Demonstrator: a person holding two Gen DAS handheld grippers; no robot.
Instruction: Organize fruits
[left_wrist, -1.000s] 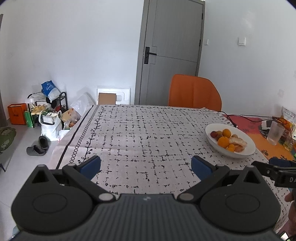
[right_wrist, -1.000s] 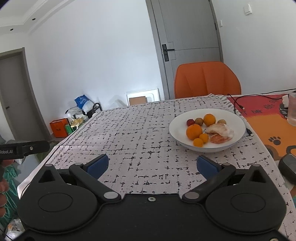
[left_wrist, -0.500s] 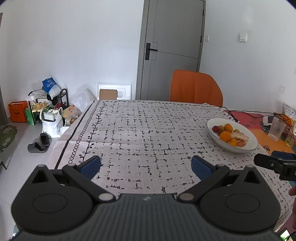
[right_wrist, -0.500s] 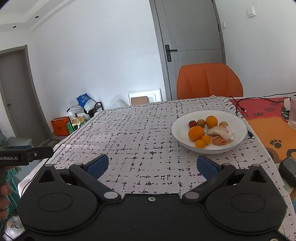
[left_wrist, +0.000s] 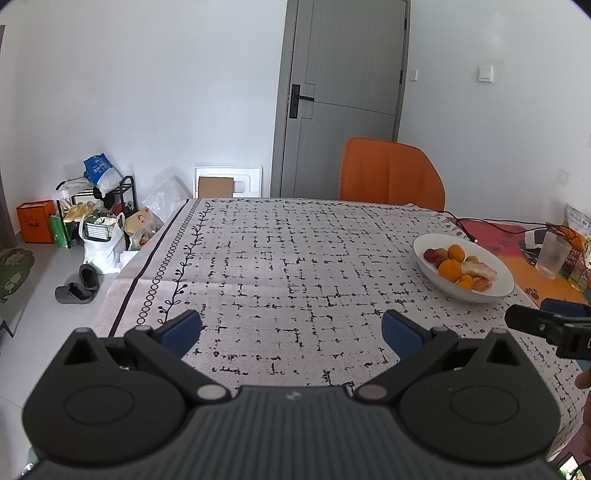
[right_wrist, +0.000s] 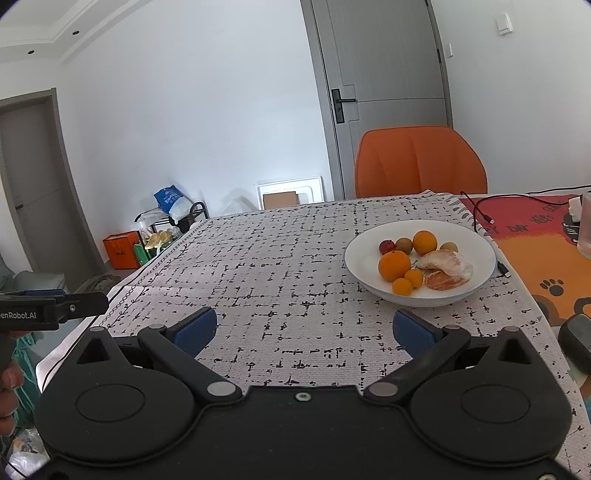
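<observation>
A white bowl (right_wrist: 360, 254) (left_wrist: 495, 273) sits on the right half of the patterned tablecloth. It holds several oranges, the largest orange (right_wrist: 394, 264) (left_wrist: 450, 270), a peeled citrus piece (right_wrist: 447, 263), a small red fruit (right_wrist: 386, 246) and brownish round fruits. My left gripper (left_wrist: 291, 328) stands open over the near edge of the cloth, well left of the bowl, with nothing between its fingers. My right gripper (right_wrist: 304, 328) is open too, just short of the bowl and a little left of it, and empty.
An orange chair (left_wrist: 391, 175) stands at the far side of the table. A black cable (right_wrist: 480, 210) and a clear glass (left_wrist: 552, 254) lie on the orange mat to the right. Bags, a rack and slippers (left_wrist: 79, 284) clutter the floor at the left.
Both grippers have drawn back and tilted slightly, so the bowl sits a little farther and lower in each view. Both stay open and empty.
</observation>
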